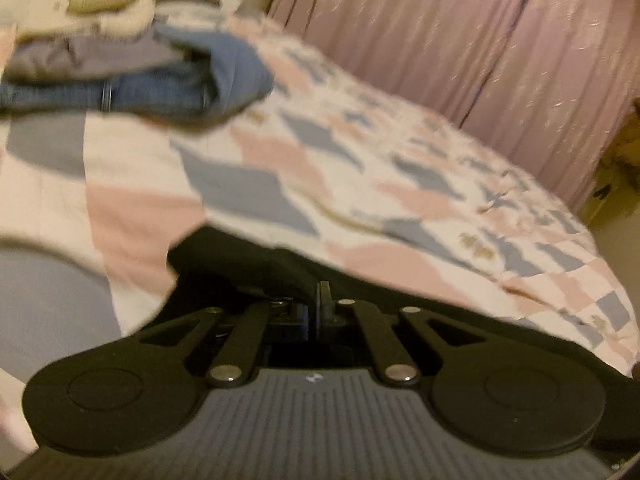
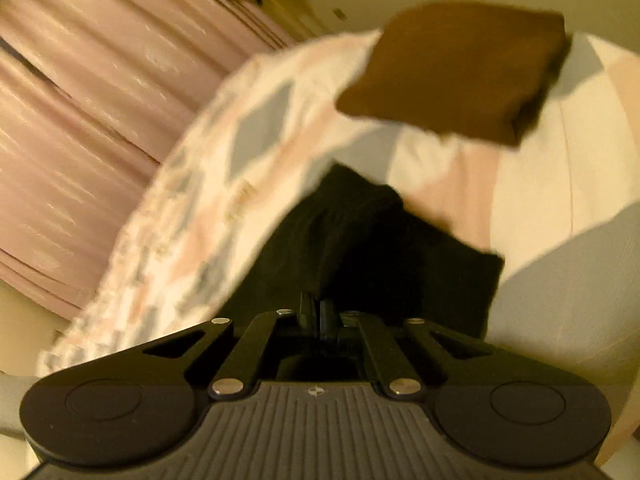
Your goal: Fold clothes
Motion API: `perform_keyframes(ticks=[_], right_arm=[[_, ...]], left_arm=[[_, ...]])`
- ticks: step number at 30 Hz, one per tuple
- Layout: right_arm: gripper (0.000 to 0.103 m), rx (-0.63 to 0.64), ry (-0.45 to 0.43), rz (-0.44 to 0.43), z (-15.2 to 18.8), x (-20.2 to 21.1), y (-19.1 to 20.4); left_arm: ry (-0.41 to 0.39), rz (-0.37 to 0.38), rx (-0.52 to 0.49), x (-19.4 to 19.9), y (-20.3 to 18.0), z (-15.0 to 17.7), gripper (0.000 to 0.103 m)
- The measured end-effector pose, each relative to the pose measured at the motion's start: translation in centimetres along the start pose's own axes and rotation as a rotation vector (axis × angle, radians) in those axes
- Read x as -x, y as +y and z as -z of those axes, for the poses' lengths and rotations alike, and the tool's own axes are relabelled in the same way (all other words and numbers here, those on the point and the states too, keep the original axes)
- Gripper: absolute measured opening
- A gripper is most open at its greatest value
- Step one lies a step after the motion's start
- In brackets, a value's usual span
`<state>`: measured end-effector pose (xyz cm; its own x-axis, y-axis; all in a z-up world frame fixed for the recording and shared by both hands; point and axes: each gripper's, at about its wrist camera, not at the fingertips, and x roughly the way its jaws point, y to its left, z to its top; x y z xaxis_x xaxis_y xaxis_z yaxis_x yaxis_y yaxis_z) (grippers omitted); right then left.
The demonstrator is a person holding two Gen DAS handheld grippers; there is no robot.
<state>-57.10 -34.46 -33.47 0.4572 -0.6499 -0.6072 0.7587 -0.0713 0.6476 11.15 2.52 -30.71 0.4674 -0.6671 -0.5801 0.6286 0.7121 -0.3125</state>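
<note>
A black garment [image 1: 248, 256] lies on the patterned bedspread [image 1: 280, 168] right in front of my left gripper [image 1: 320, 300], whose jaws are closed on its edge. In the right wrist view the same black garment [image 2: 380, 240] bunches up ahead of my right gripper [image 2: 318, 312], which is also shut on the cloth. Both views are blurred by motion. The fingertips are mostly buried in the black fabric.
A stack of folded clothes [image 1: 120, 68], jeans under grey and cream pieces, sits at the far left of the bed. A folded brown garment [image 2: 460, 72] lies on the bed beyond the right gripper. Pink curtains [image 1: 480, 48] hang behind the bed.
</note>
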Motion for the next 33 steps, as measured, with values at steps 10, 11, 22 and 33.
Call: perform_keyframes(ticks=[10, 11, 22, 33], right_arm=[[0.001, 0.002, 0.080, 0.137, 2.4, -0.2, -4.2], [0.001, -0.031, 0.072, 0.126, 2.8, -0.3, -5.0], [0.001, 0.036, -0.037, 0.038, 1.5, 3.7, -1.6], [0.032, 0.063, 0.044, 0.189, 3.4, 0.3, -3.6]], left_arm=[[0.142, -0.109, -0.164, -2.2, 0.7, 6.5, 0.002], [0.144, -0.102, -0.134, -2.2, 1.2, 6.8, 0.003], [0.071, -0.111, -0.197, -0.9, 0.7, 6.3, 0.004], [0.123, 0.019, 0.155, -1.1, 5.5, 6.7, 0.017]])
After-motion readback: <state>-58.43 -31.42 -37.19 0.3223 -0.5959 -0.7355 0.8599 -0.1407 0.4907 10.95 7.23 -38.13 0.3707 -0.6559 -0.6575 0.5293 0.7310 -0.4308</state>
